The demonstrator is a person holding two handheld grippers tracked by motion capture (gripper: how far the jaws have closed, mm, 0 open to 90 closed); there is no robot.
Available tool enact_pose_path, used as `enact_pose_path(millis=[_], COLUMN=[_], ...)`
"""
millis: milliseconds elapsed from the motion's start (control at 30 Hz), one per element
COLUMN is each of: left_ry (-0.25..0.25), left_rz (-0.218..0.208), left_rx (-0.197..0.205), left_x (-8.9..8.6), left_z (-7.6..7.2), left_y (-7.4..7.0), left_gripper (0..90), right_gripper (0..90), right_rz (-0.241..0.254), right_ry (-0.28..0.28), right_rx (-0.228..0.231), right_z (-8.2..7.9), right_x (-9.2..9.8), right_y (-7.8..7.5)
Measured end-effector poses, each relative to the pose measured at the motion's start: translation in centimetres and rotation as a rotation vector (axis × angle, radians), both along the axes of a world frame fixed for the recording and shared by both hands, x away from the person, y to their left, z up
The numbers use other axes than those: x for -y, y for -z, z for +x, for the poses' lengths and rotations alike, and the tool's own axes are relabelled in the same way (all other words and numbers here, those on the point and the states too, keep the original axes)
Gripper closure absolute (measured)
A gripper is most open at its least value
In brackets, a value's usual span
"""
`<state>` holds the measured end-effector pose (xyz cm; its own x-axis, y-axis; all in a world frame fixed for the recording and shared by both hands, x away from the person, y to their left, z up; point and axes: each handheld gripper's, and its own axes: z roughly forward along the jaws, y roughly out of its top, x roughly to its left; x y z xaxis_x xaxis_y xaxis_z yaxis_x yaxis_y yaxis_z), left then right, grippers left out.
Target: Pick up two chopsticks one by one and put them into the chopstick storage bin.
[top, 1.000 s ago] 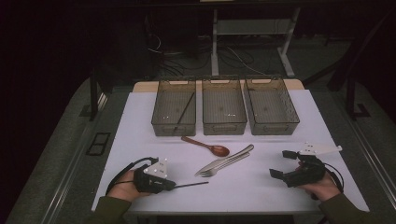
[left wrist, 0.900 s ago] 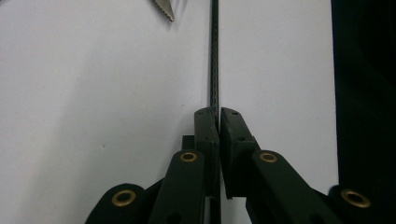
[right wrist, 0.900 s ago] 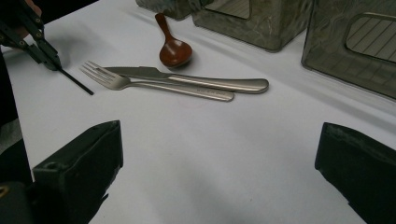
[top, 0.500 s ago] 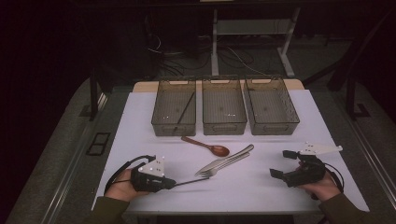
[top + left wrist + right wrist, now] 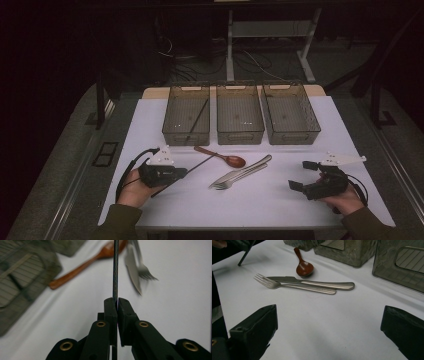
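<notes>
On the white table [image 5: 280, 200] in a dark room, we see our left gripper [image 5: 181, 173] clenched on a thin dark chopstick [image 5: 115, 270] slanting far-right toward the brown wooden spoon [image 5: 222, 157], while our right gripper [image 5: 299, 175] rests released at the near right.

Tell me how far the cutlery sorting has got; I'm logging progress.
Done: one dark chopstick lies in the left bin. In hand: the left gripper is shut on a second chopstick. Left: spoon, knife and fork lie on the table; the right gripper is open.
</notes>
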<state>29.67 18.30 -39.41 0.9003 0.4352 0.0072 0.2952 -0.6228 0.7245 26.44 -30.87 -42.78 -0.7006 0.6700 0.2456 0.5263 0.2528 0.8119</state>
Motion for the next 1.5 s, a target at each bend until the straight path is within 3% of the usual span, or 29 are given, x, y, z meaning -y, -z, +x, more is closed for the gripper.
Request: enact_pose_path(millis=[100,333,567,800,967,1100,1233,1500], left_ry=[-0.046,-0.089,-0.138,-0.183,-0.218,-0.250,-0.294,-0.367], left_rz=[-0.042,-0.076,-0.104,-0.144,-0.150,-0.156,-0.090,-0.091], left_rx=[-0.004,0.017,0.032,0.053,0.069,0.072,0.084,0.034], left_x=[0.0,0.4,0.5,0.3,0.6,0.8,1.0,0.7], left_z=[0.8,2.6,5.0,8.7,11.6,13.8,15.6,17.9], left_y=[-0.6,-2.4,-5.4,-8.8,-10.3,-10.5,-9.7,-7.0], left_gripper=[85.7,85.8,85.8,85.7,85.7,85.7,85.7,85.7], right_gripper=[1.1,1.1,1.2,1.1,1.1,1.1,1.1,1.1], right_rz=[0.004,0.008,0.010,0.012,0.014,0.019,0.023,0.029], right_ry=[0.002,0.002,0.003,0.004,0.006,0.005,0.004,0.000], right_rx=[-0.002,-0.002,-0.004,-0.004,-0.001,-0.001,-0.001,-0.002], right_z=[0.0,0.0,0.0,0.0,0.0,0.0,0.0,0.0], right_x=[0.0,0.1,0.1,0.1,0.1,0.2,0.2,0.2], right_y=[0.0,0.0,0.0,0.0,0.0,0.0,0.0,0.0])
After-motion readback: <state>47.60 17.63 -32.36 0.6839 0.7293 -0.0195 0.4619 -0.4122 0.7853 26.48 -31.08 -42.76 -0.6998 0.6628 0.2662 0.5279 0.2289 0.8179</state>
